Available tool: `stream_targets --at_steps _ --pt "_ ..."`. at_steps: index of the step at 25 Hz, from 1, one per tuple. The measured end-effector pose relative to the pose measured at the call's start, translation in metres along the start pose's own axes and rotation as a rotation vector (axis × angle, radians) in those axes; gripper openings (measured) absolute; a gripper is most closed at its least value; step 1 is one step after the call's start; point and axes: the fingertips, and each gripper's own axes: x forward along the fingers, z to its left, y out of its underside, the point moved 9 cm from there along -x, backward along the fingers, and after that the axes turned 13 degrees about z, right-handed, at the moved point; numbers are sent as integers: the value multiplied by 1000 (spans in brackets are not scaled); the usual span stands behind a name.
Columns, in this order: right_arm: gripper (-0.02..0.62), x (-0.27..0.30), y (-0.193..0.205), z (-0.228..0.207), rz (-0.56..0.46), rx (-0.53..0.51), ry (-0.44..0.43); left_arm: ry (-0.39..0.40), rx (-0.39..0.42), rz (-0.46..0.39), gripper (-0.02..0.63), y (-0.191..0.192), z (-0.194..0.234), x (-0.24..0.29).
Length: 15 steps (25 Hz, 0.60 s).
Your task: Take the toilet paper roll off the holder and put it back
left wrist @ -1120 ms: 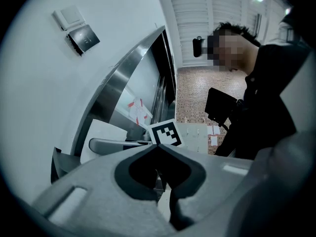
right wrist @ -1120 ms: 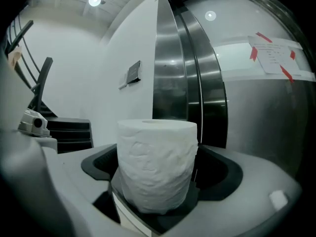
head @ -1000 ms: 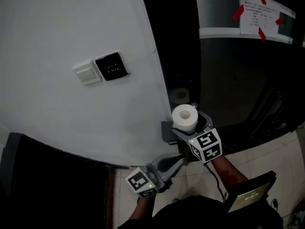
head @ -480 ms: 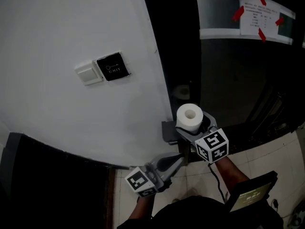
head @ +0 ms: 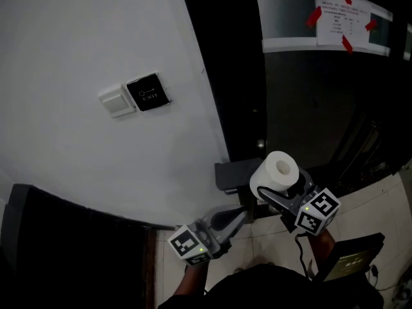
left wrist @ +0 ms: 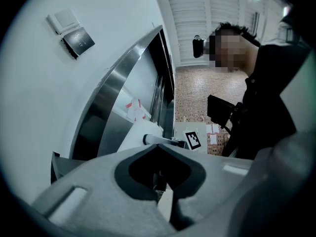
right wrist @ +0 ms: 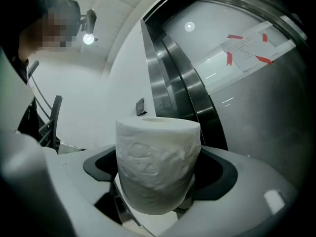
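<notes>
In the head view the white toilet paper roll (head: 277,171) stands upright between the jaws of my right gripper (head: 278,183), which is shut on its sides. The roll is to the right of the dark holder (head: 230,176) on the wall and clear of it. The right gripper view shows the same roll (right wrist: 158,167) filling the space between the right gripper (right wrist: 158,184) jaws. My left gripper (head: 241,213) hangs lower, below the holder, shut with nothing in it. In its own view the left gripper (left wrist: 154,145) has its jaw tips meeting.
A white wall on the left carries a light switch (head: 116,102) and a black EXIT plate (head: 148,92). A dark glass door with a taped paper notice (head: 341,21) is at the right. A dark device with a screen (head: 354,262) sits over the tiled floor.
My right gripper has carried the roll to the right and a little down, away from the holder, which now shows bare. The left gripper has stayed put.
</notes>
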Motion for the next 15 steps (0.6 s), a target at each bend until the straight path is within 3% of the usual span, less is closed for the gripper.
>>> stream_targets --at_steps 6,11,15 --pt "448 -33 18 0 -144 157 -159 1 6 13 2 5 -6 2" --pt "448 -47 30 3 -192 248 -184 1 46 38 2 3 -18 6" --pt "448 -52 30 7 -200 251 -187 3 44 34 2 3 -23 7"
